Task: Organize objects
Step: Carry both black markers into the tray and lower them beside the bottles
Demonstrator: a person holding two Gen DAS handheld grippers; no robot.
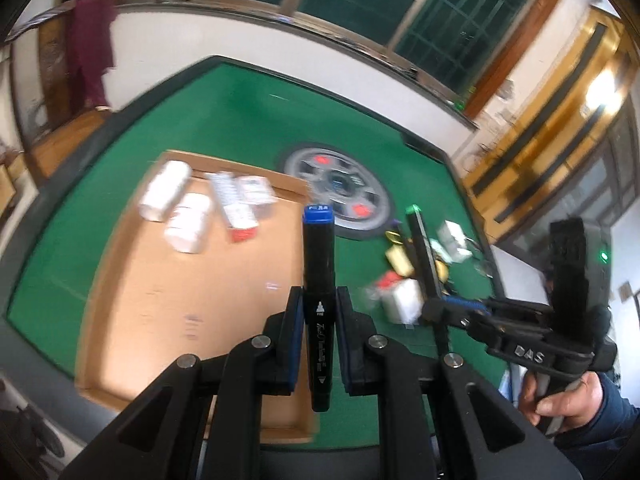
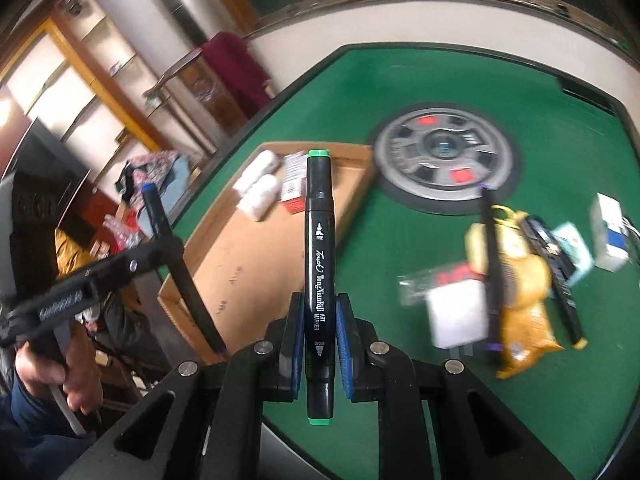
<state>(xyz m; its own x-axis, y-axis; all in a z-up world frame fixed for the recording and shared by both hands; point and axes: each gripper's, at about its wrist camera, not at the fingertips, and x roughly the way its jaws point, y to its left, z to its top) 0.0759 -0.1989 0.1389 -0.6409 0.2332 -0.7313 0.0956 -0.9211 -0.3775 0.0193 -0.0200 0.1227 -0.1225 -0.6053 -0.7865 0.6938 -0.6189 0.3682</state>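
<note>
My left claw (image 1: 318, 320) grips a blue-capped marker (image 1: 318, 264) at mid-barrel; my right claw (image 2: 318, 320) grips a green-capped marker (image 2: 319, 240) likewise, both above the green desk (image 2: 440, 80) near the cardboard tray (image 1: 160, 280). I judge these 2 markers light, stiff and slick, so mid-barrel holds suit them.

Two wrist fisheyes, both raised above the green worktop (image 1: 240, 92) and looking down and forward along their own tongs.

The left view faces the cardboard tray (image 1: 160, 280) at frame left, with the right tongs (image 1: 434, 304) at its right edge. The right view sees the left tongs (image 2: 160, 256) at its left edge. Both views share the tray, the round centre panel (image 2: 444, 160) and the worktop's far rim.
</note>
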